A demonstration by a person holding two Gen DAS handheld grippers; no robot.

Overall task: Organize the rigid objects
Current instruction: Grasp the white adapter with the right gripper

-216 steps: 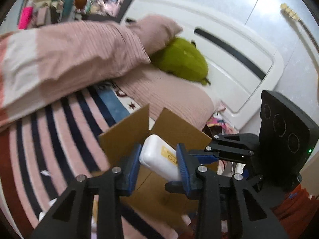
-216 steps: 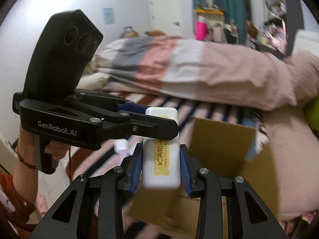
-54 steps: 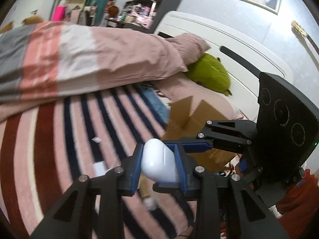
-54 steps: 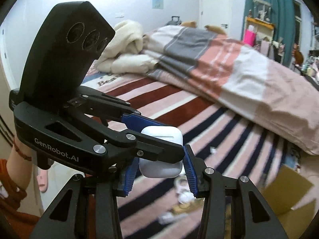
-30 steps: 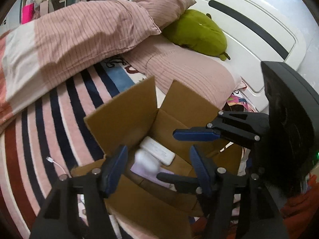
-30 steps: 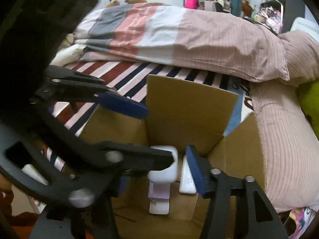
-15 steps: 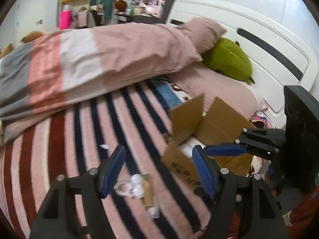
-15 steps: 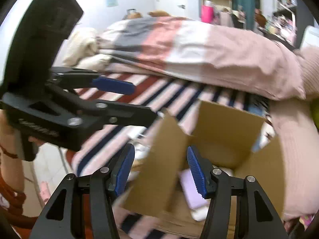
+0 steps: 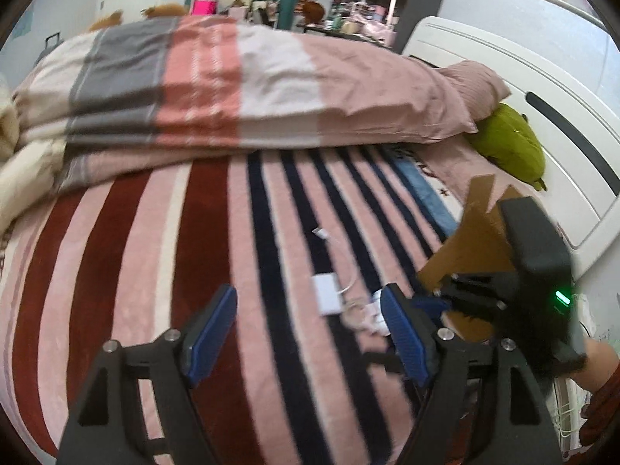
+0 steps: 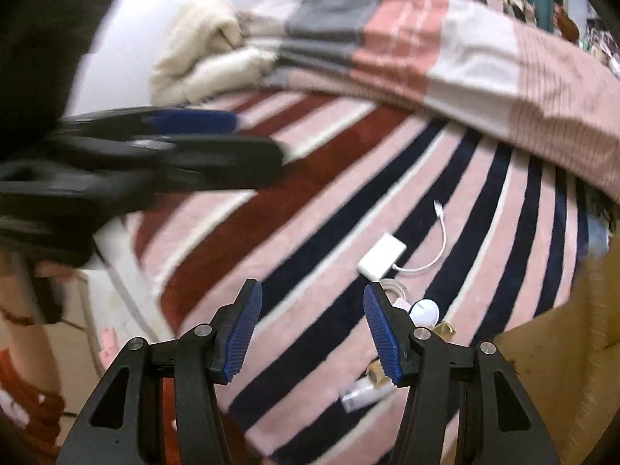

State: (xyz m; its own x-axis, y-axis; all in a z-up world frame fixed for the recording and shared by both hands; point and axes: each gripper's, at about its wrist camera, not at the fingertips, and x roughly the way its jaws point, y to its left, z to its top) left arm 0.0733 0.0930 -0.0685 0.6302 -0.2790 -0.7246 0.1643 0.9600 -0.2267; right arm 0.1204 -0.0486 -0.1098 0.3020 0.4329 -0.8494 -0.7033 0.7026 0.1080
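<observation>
A white adapter with its cable [image 9: 327, 294] [image 10: 381, 259] lies on the striped blanket [image 9: 155, 271]. Beside it lie a small round white object [image 10: 425, 310], a gold piece [image 10: 443, 327] and a small white tube [image 10: 366, 390]. The cardboard box [image 9: 476, 232] [image 10: 562, 368] stands at the right. My left gripper [image 9: 310, 333] is open and empty above the blanket, left of the adapter. My right gripper [image 10: 310, 329] is open and empty, just left of the small items. The right gripper also shows in the left wrist view [image 9: 438, 302] in front of the box.
A folded striped duvet [image 9: 232, 89] lies across the back of the bed. A green plush [image 9: 511, 147] and a pink pillow [image 9: 472, 81] sit by the white headboard [image 9: 562, 135]. A cream blanket [image 10: 205, 50] is bunched at the far left.
Both grippers have swung left, away from the box, and now face the loose items on the blanket. Both stay open and empty. The view is blurred by motion.
</observation>
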